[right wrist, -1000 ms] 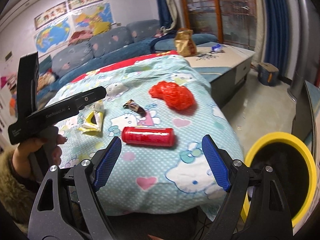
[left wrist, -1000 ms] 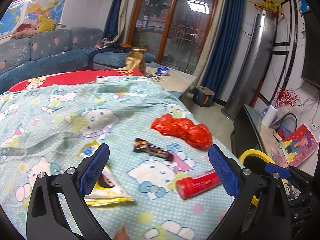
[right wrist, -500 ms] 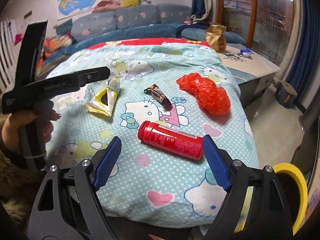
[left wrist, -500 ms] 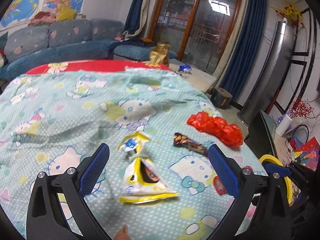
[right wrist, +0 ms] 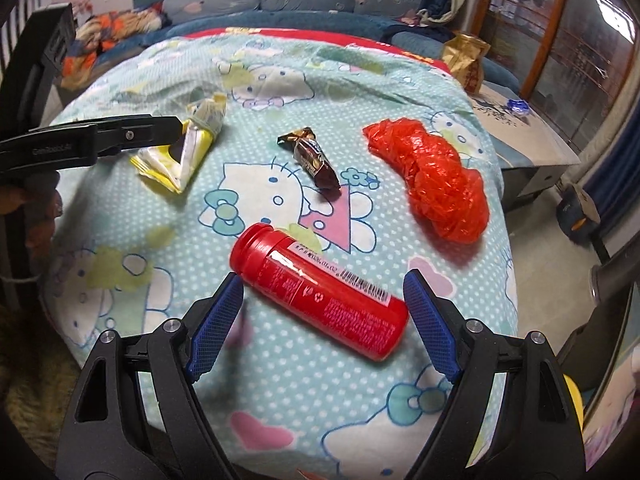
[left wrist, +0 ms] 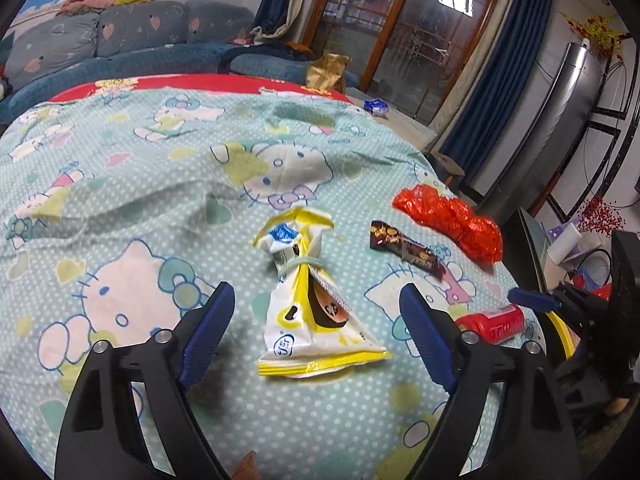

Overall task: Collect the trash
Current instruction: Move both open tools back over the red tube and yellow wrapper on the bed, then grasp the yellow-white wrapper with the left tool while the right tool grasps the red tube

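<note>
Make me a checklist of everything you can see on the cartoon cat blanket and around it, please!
Surface: cat-print blanket, wrinkled.
Job's things: yellow snack bag, tied with a band; brown candy wrapper; red plastic bag, crumpled; red bottle, lying on its side; yellow-rimmed bin beside the bed.
Clutter: gold bag on the far table.
Grippers: left gripper has just been closing, snack bag between the jaws, not pinched; right gripper open, straddling the bottle.
Cables: wires along the right wall.
Surroundings: blue sofa, glass doors.
</note>
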Tool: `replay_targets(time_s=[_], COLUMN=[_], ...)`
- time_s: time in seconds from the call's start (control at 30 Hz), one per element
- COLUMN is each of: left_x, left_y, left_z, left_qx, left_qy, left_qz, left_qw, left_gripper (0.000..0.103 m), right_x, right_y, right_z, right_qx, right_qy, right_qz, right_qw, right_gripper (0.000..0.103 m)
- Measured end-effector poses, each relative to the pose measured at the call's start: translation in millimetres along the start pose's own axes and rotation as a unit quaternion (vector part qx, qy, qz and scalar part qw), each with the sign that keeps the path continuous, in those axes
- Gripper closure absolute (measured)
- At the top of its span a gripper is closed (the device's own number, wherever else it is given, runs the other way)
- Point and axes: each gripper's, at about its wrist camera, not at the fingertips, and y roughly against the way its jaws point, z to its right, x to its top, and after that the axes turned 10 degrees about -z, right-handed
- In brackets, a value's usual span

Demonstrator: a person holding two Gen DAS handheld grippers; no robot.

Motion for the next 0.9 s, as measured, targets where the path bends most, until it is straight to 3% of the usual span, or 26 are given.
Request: replay_targets(time_s=[0.2, 0.4, 0.57, 0.9], left_x=[-2, -5, -5, -7], left_y=[-12, -20, -26, -28], left_z=[-3, -2, 4, 11], left_qx=[-0.006, -0.011, -0.014, 0.008], left_qy=[0.007, 0.017, 0.013, 0.000], left_qz=[-0.018, -0.027, -0.033, -0.041], left_qw=[0.9998, 0.9994, 0.9993, 0.9991], left_gripper=[0.027, 0.028, 0.040, 0.062], right_x=[7, 4, -5, -24], right_y=[-16, -21, -16, -5], right_z=[3, 10, 9, 2], right_qx=[0.023, 0.055, 0.064, 0.083], right_qy=[-0.005, -0.053, -0.090, -0.160], right_qz=[-0.017, -0.008, 0.007, 0.035], right_qw=[1.000, 0.997, 0.994, 0.983], right_gripper=[0.043, 0.058, 0.073, 0.077])
